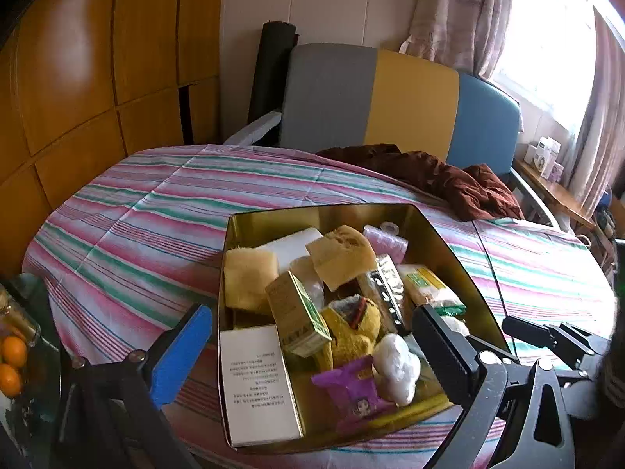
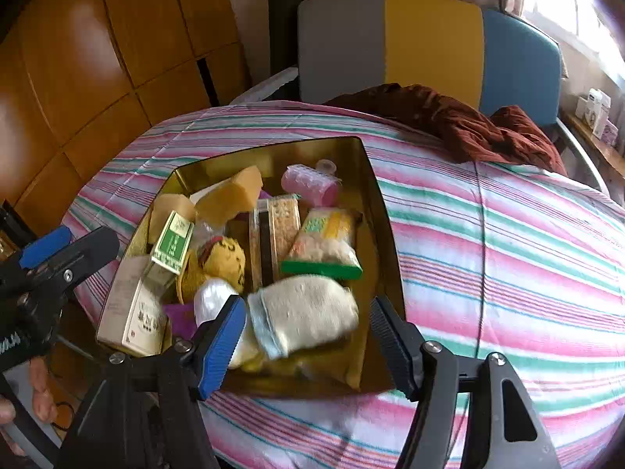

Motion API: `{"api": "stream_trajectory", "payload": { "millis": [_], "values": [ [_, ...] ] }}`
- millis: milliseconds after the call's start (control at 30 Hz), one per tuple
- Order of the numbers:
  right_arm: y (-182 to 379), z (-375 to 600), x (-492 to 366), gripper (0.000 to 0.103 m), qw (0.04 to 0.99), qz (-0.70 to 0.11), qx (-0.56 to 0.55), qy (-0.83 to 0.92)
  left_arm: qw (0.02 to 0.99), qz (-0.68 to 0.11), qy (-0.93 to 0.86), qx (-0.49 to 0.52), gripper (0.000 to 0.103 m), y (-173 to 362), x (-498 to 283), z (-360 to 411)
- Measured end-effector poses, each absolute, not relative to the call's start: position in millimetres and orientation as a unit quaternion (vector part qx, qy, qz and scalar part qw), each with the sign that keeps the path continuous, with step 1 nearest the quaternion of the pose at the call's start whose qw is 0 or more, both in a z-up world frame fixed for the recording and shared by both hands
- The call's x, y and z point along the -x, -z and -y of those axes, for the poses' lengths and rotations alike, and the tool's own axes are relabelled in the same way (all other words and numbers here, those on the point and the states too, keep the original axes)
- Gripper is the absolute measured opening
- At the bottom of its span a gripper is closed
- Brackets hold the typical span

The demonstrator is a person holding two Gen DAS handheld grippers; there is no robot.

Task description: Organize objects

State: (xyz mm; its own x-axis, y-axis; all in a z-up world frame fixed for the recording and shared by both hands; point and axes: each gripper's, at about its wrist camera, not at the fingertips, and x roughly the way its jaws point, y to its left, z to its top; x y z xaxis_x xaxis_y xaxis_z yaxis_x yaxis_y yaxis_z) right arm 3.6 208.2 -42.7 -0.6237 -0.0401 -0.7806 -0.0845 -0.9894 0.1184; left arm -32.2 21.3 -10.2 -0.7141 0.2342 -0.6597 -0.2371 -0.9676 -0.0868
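A gold tin box (image 2: 381,211) sits on a bed covered by a pink, green and white striped sheet (image 2: 508,242), packed with items including a white booklet box (image 1: 258,383), a green carton (image 2: 174,242), yellow sponges (image 1: 340,254), a pink roller (image 2: 310,185) and a purple packet (image 1: 355,391). The right claw (image 2: 308,338) is released, its jaws spread wide above a rolled cream sock (image 2: 308,312) lying at the box's near end. The left claw (image 1: 312,346) hovers released over the box's near side.
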Motion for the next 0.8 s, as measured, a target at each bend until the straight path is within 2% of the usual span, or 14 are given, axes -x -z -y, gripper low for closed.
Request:
{"api": "stream_trajectory", "payload": {
  "millis": [300,800],
  "values": [
    [39,-205,-29,0.067,0.045,-0.059,0.411,-0.908,0.106,-0.002,-0.931,0.348,0.103,7,18,-24],
    [41,-207,-24,0.067,0.089,-0.047,0.392,-0.915,0.1,-0.004,-0.934,0.343,0.101,7,4,-27]
  ]
}}
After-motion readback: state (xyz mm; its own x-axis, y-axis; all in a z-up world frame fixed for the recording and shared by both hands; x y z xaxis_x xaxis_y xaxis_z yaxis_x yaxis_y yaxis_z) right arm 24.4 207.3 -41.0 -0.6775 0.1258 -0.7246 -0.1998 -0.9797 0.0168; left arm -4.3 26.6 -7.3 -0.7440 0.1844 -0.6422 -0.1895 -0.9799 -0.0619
